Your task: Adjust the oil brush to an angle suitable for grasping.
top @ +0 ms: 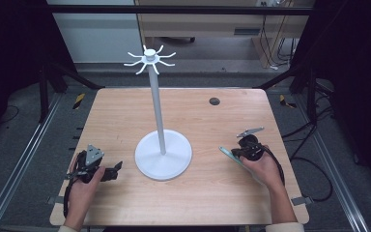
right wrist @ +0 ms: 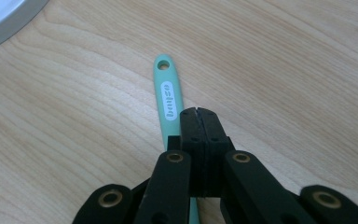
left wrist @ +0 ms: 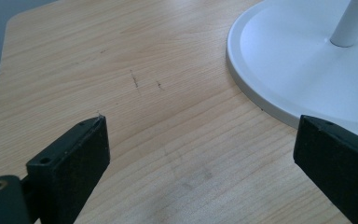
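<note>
The right gripper [right wrist: 198,112] has its jaws pressed fully together above a mint-green handle [right wrist: 166,91], which lies flat on the table [top: 207,193] just under and to the left of the jaw tips; whether they pinch it cannot be told. The handle's long axis runs nearly straight ahead of the gripper, its hanging hole at the far end, pointing toward the white hook stand [top: 163,154], so lifting it to a hook would fall to this hand. The left gripper [top: 107,173] rests wide open and empty, the stand's base just ahead to its right.
</note>
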### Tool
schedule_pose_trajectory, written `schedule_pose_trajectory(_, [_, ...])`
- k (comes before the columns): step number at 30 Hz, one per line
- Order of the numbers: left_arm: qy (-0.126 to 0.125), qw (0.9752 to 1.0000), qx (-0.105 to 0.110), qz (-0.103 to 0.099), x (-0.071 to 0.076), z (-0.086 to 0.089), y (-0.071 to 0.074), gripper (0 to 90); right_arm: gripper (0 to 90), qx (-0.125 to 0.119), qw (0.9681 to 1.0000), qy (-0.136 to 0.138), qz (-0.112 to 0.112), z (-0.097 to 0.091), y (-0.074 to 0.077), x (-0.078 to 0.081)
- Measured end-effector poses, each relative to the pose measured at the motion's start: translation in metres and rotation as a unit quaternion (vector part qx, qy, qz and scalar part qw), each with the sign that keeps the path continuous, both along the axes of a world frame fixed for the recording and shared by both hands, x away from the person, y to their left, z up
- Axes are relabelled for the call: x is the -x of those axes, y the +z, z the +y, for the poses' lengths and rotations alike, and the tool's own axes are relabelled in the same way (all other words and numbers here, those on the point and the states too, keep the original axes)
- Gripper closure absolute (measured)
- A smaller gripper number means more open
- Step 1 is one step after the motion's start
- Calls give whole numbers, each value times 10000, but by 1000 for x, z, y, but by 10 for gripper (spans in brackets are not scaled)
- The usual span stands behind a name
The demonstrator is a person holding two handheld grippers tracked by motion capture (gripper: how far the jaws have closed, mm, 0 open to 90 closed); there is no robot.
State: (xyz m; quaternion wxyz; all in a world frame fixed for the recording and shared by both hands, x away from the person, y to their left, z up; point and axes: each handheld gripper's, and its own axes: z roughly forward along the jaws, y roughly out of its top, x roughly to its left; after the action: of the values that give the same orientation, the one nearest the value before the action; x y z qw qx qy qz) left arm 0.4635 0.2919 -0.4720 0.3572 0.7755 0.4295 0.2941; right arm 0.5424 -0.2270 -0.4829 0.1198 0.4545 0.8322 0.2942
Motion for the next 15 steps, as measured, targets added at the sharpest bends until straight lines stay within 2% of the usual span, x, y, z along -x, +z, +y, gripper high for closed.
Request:
schedule_pose_trajectory(3, [7,10000,-6,3,0,0,0,32,900,11,10000,-39,-17,1,3,1])
schedule_pose_trajectory(7, [14,10000,-11,-1,0,0,-1,32,900,222,9996,105,-156,5,13,4])
schedule_pose_trajectory(9, [18,10000,-13,3,0,0,-1,32,897,400,9989,225,-111,8,18,8])
schedule_pose_trajectory(12, [-1,10000,-33,7,0,0,0,32,884,467,9984,304,-43,9,20,11])
schedule_pose_trajectory(15, [-7,10000,-39,21,0,-1,-1,31,845,689,9968,401,73,10,20,13])
